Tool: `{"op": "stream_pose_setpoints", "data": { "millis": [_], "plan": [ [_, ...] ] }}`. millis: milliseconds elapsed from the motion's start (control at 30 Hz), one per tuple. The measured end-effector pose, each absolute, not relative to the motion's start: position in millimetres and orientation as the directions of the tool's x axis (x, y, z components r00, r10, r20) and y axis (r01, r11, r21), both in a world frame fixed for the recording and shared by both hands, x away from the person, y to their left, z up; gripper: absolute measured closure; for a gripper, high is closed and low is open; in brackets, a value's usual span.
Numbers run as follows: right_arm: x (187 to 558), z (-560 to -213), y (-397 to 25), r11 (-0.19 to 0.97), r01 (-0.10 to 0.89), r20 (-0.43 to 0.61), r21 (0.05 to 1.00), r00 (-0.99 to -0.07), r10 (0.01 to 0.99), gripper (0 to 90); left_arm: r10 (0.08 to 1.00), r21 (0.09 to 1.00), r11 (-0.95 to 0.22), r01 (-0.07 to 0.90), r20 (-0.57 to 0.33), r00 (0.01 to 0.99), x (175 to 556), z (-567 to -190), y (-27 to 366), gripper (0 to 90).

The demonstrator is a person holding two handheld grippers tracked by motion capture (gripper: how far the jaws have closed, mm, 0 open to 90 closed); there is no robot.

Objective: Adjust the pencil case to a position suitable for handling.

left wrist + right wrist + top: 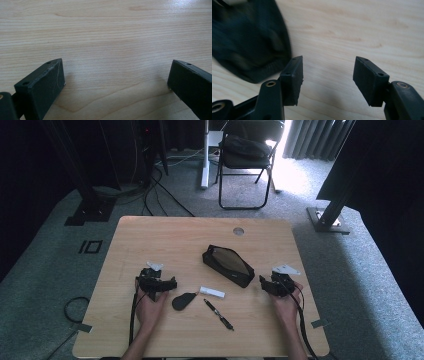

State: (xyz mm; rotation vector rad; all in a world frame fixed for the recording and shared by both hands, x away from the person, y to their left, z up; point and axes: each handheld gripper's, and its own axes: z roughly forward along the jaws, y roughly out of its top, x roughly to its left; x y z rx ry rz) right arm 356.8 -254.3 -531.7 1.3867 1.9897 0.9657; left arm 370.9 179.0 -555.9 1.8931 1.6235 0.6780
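Wooden table (150, 235) carries, nearest, a pen (218, 314), a white stick (212, 292), then the open black pouch (227, 265). Left gripper (159, 284) and right gripper (270, 286), jaws spread, hold nothing; packing seems about to begin, likely needing a reach inward.

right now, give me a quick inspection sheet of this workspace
surface: wooden table, bare wood under both claws
job's things: black mesh pouch, white stick, black pen, dark oval piece, all lying apart
clutter: nothing seen
grippers: left claw open, holding nothing; right claw open, holding nothing, beside the pouch
cables: one trails from each claw toward the person; more lie on the floor
surroundings: folding chair, grey carpet, dark curtains
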Motion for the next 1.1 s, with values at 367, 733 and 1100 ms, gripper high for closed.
{"op": "stream_pose_setpoints", "data": {
  "millis": [367, 733, 1100],
  "plan": [
    [347, -507, -244, 0.177, 0.488, 0.024, 0.855, -0.377, 0.926, 42.8, 0.989, 0.692, -0.122, 0.712, 0.023, 0.147, 371, -556, 179, 1.3],
    [354, -493, -226, 0.183, 0.469, 0.039, 0.864, -0.424, 0.905, 48.5, 0.988, 0.691, -0.123, 0.712, 0.022, 0.15, 370, -556, 178, 1.3],
    [371, -496, -200, 0.261, 0.471, -0.023, 0.843, -0.453, 0.891, 59.2, 0.987, 0.692, -0.129, 0.711, 0.024, 0.157, 370, -556, 178, 1.3]
  ]
}}
